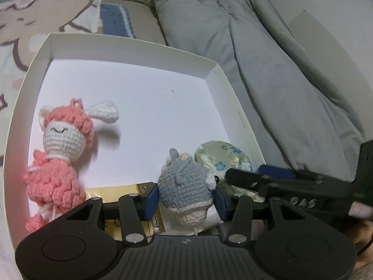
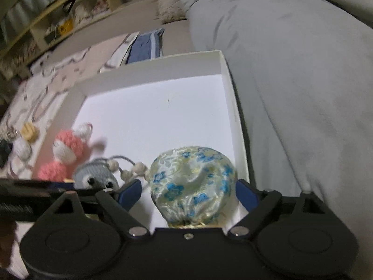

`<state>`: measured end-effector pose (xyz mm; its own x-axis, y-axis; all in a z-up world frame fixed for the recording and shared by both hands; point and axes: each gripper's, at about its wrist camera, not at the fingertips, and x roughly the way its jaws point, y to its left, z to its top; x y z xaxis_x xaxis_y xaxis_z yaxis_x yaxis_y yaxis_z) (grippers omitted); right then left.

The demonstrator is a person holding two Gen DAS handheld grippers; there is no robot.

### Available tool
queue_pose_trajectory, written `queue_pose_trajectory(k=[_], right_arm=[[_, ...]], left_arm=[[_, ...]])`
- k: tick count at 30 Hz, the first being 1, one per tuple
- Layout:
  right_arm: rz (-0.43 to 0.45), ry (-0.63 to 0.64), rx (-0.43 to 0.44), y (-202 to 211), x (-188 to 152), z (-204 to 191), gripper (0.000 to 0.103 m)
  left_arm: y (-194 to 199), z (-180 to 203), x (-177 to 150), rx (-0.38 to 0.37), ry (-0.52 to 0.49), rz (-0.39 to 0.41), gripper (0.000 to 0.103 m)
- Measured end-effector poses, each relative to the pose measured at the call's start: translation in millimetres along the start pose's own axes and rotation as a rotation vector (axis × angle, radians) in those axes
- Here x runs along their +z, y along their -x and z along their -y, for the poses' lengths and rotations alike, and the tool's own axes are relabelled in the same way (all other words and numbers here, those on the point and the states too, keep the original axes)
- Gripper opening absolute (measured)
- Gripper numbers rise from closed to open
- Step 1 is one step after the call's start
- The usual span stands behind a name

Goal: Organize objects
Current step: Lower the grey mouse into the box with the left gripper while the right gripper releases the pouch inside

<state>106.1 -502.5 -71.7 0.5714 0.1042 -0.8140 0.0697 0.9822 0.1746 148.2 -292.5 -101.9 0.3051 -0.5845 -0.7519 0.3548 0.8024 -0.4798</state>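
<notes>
Both wrist views look down, close, into the white box (image 1: 130, 46).

In the open box (image 1: 130, 46) on the bed, a crocheted doll (image 1: 58, 149) lies at my left along the wall; a crocheted mouse (image 1: 186, 186) sits between my left gripper's (image 1: 186, 200) pads, atop a flat packet (image 1: 112, 191); right of it, a fabric pouch (image 2: 193, 182) rests between my right gripper's (image 2: 188, 193) fingers, beside the quilt (image 2: 291, 70).
</notes>
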Motion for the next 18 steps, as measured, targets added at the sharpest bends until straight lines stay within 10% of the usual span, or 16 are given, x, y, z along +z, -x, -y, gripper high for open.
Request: queue_pose_trajectory(k=[18], right_arm=[[0.035, -0.048, -0.061, 33.6, -0.4, 7.7, 0.087]], left_arm=[[14.6, 33.2, 6.3, 0.133, -0.156, 0.019, 0.067]])
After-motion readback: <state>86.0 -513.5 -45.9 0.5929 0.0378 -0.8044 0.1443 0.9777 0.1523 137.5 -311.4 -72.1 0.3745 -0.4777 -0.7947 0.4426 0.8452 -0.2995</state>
